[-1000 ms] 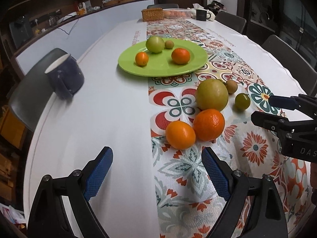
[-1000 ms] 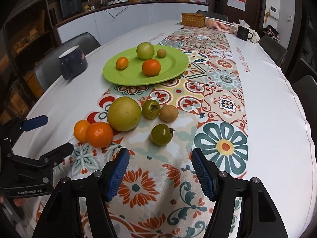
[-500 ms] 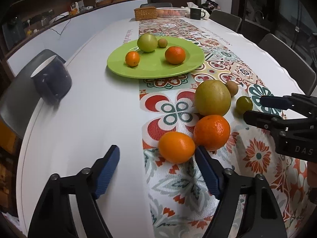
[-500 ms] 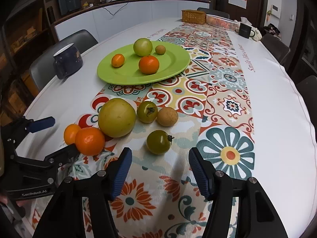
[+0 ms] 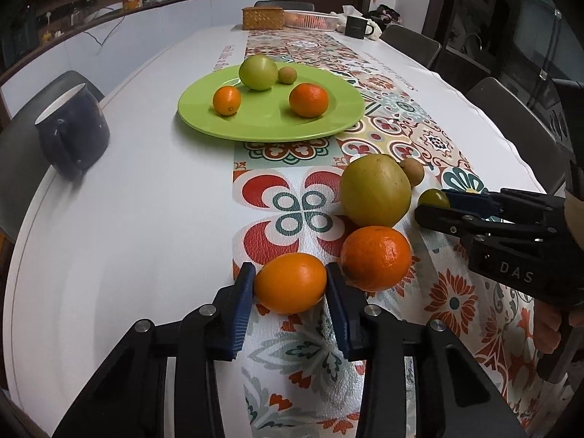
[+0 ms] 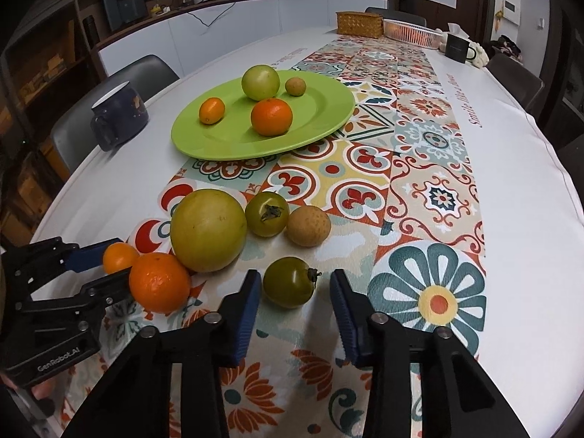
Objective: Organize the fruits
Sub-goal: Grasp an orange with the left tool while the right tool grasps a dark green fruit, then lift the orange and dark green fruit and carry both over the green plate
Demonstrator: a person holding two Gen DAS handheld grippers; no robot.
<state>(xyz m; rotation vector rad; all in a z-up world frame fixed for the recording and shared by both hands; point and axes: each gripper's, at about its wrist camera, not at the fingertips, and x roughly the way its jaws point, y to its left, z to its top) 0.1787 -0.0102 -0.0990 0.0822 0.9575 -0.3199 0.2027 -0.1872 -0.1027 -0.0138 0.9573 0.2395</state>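
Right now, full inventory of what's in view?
green plate: 1, lime, mid-table, holds four fruits
plate fruits: green round fruit, small tan fruit, mandarin, kumquat
big yellow-green fruit: 1, on runner
large orange: 1, touching it
small orange: 1, between left claw pads
green tomatoes: 2, one by the big fruit, one inside right claw
tan fruit: 1, beside upper tomato
navy mug: 1, left table edge
wicker box, white basket, dark mug: far end
left claw: pads against small orange
right claw: open
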